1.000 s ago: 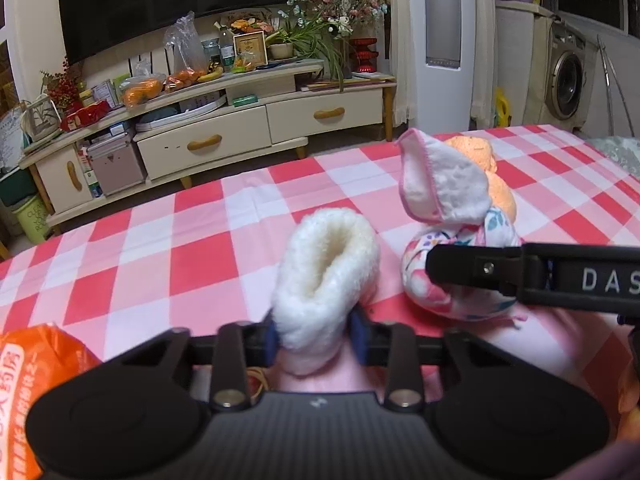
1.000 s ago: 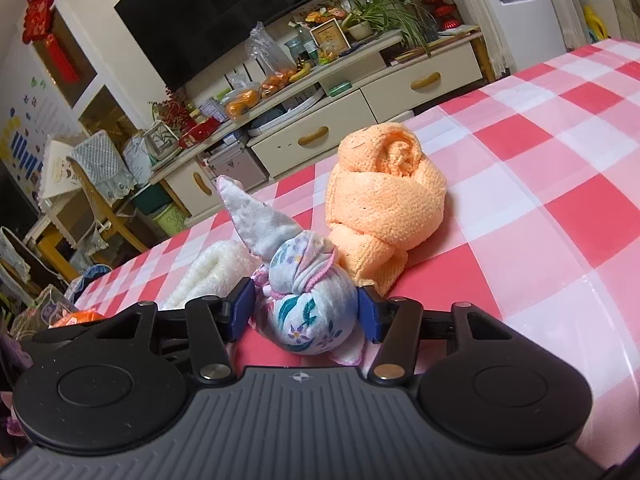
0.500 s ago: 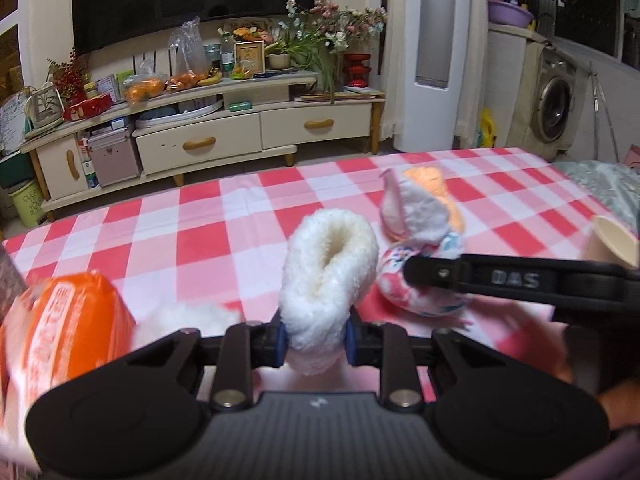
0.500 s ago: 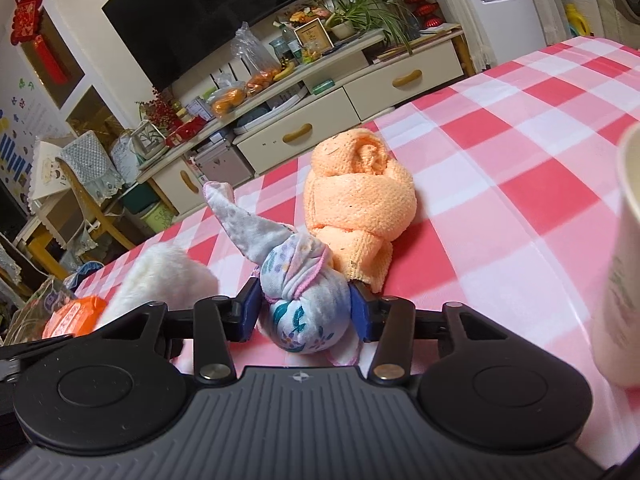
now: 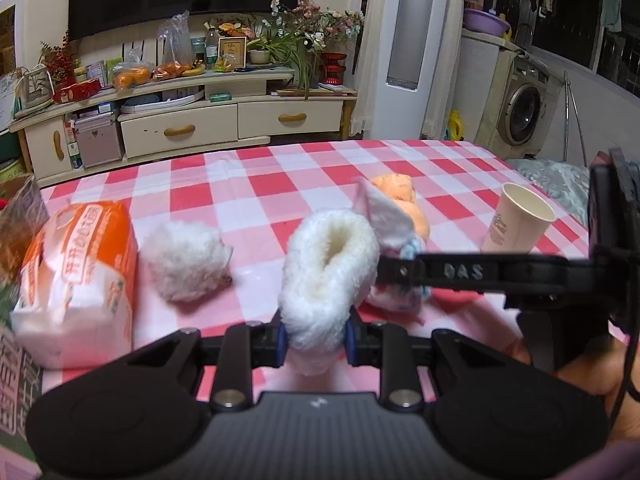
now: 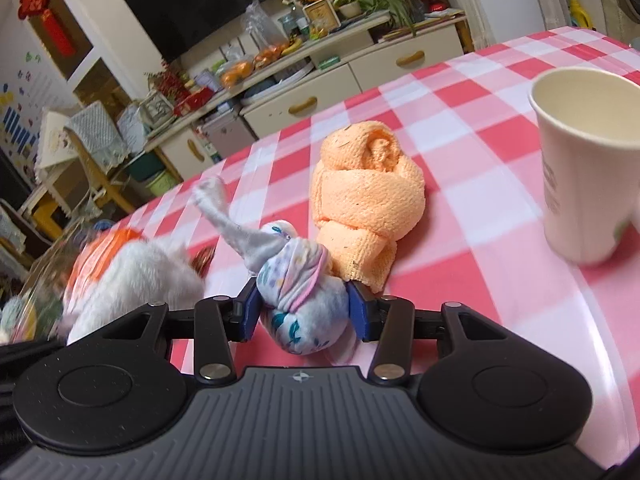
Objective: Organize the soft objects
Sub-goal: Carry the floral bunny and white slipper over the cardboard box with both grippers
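Observation:
A white fluffy bootie (image 5: 328, 264) stands upright between the pads of my left gripper (image 5: 314, 338), which is shut on its lower end. My right gripper (image 6: 304, 308) is shut on a floral cloth bundle (image 6: 300, 292) whose grey tail sticks up to the left. In the left wrist view that bundle (image 5: 394, 296) lies just behind the bootie, under the black bar of the right gripper (image 5: 472, 272). An orange knotted towel (image 6: 368, 196) lies on the checked tablecloth (image 5: 256, 184) right behind the bundle, touching it. A second white fluffy bootie (image 5: 184, 260) lies to the left.
An orange and white tissue pack (image 5: 80, 264) lies at the table's left end. An empty paper cup (image 6: 588, 168) stands to the right of the towel. Beyond the table's far edge are a cream TV cabinet (image 5: 180, 128) and a washing machine (image 5: 520, 108).
My left gripper has drawn back and up with the bootie, bringing the tissue pack, second bootie and cup into view. My right gripper has pinched tighter on the floral bundle and drawn back.

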Motion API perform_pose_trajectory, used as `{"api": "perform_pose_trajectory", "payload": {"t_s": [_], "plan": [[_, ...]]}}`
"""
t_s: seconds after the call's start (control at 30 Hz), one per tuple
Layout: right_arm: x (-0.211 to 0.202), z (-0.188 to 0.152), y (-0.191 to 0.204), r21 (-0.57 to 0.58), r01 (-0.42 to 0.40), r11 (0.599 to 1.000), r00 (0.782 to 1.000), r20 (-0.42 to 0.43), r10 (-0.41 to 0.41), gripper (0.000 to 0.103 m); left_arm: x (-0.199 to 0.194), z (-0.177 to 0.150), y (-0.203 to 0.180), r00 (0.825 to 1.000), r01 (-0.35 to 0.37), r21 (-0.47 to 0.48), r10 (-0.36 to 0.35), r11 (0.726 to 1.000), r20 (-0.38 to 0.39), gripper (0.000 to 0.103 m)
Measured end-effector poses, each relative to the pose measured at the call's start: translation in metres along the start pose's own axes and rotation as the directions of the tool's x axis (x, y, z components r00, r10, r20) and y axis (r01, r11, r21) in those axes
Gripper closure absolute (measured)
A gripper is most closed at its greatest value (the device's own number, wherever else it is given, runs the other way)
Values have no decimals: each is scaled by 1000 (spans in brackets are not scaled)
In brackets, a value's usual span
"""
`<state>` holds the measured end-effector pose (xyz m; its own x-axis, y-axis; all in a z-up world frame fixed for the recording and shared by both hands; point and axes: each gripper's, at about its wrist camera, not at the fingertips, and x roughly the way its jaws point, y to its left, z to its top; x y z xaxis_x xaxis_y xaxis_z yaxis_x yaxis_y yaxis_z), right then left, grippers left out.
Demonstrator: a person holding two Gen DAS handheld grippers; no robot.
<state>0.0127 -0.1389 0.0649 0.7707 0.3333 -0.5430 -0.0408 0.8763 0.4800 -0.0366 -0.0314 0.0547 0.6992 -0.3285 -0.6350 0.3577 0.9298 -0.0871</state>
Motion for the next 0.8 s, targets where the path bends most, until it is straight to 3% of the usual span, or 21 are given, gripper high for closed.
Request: {"api": "perform_pose_trajectory", "payload": {"t_s": [0.2, 0.47, 0.6, 0.67, 0.8], "plan": [[-13, -13, 9, -63, 4, 998, 999, -31, -6, 47, -9, -8, 12, 1000, 19, -25, -19, 1000, -3, 79], [-25, -31, 33, -238, 81, 968, 996, -25, -89, 42, -22, -15, 20, 999, 36, -49, -36, 998, 2, 79], [-28, -33, 40, -296, 121, 948, 992, 8, -124, 32, -29, -12, 25, 999, 48, -63, -46, 997, 19, 79], [-27, -32, 42, -306, 125, 944, 992, 17, -126, 22, -33, -10, 26, 998, 56, -61, -55, 997, 29, 79], [-16, -29, 46, -314, 124, 941, 992, 26, -122, 21, -40, -8, 31, 996, 76, -70, -73, 995, 45, 79]]}}
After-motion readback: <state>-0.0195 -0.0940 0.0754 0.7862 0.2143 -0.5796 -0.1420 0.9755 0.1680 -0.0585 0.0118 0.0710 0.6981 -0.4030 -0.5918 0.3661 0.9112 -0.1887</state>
